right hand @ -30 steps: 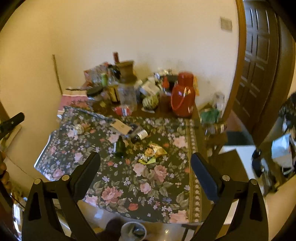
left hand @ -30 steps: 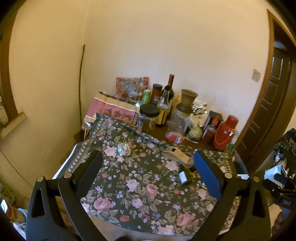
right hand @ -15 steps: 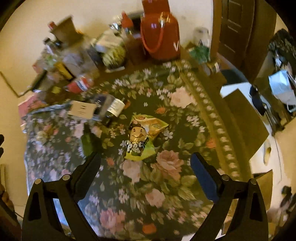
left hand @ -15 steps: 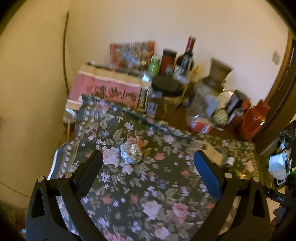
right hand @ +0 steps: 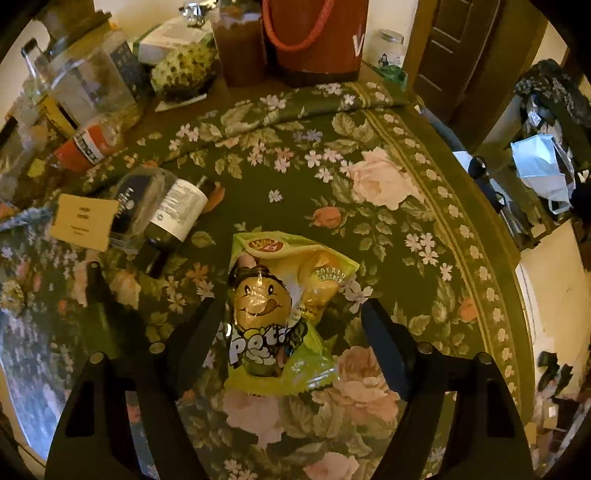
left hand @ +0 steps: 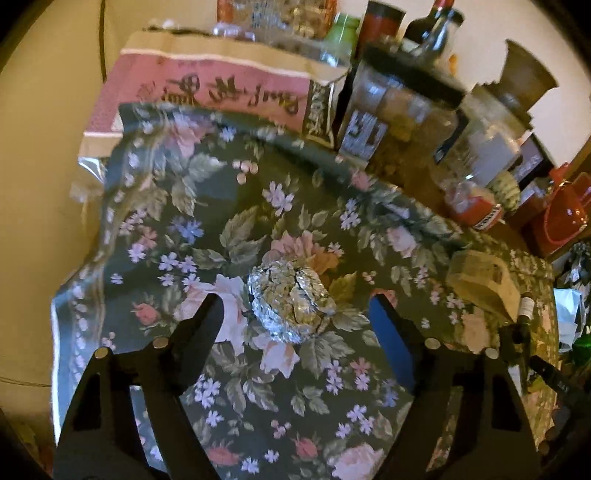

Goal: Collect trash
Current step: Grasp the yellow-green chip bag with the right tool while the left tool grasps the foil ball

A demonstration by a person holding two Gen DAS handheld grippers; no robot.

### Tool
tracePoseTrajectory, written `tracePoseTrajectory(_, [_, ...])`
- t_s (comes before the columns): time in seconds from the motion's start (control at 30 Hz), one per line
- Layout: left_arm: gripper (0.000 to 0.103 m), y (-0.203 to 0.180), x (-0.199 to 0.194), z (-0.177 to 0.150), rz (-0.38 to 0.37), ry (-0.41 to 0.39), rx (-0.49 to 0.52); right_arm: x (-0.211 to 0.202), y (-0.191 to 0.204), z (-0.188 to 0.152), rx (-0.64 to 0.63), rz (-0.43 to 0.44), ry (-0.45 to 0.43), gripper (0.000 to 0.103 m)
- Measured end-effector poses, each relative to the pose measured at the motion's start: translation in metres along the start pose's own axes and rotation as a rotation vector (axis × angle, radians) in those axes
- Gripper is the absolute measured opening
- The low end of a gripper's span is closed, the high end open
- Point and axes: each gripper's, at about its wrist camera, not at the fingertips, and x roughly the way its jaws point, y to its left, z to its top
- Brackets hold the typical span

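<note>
Left wrist view aimed steeply down, close over the floral tablecloth (left hand: 155, 206) near the foil ball (left hand: 290, 301), right wrist view likewise over the snack bag (right hand: 280, 314), cloth, tan card (right hand: 83, 221) and red-labelled jar (right hand: 88, 146) shared.

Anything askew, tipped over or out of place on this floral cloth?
Yes. A crumpled foil ball and a yellow-green snack bag lie loose on the floral cloth. Left of the bag a dark wine bottle lies on its side beside a tan card. The cloth's far edge is bunched up.

A dark floral tablecloth (right hand: 388, 155) is covering the table; a red plastic jug (right hand: 314, 33) is standing at its far edge.
</note>
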Motion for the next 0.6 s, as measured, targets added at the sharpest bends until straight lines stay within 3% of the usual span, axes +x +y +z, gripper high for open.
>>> tracePoseTrajectory(0.07, [0.080, 0.001, 0.009, 0.001, 0.004, 0.010, -0.004, 0.007, 0.000, 0.001, 0.007, 0.013, 0.020, 0.072])
tracePoseTrajectory(0.27, [0.069, -0.005, 0.024, 0.001, 0.041, 0.038, 0.016, 0.004, 0.001, 0.003, -0.047, -0.014, -0.013, 0.041])
tracePoseTrajectory(0.33, [0.055, -0.007, 0.028, 0.001, 0.047, 0.046, 0.015, 0.002, -0.006, 0.004, -0.039, 0.012, -0.012, 0.029])
tracePoseTrajectory(0.4, [0.052, -0.008, 0.030, 0.000, 0.062, 0.047, 0.009, 0.001, -0.013, 0.006, -0.027, 0.042, -0.005, 0.023])
tracePoseTrajectory(0.6, [0.050, -0.014, 0.012, -0.004, 0.063, 0.023, -0.014, -0.013, -0.024, 0.003, -0.003, 0.105, -0.025, 0.019])
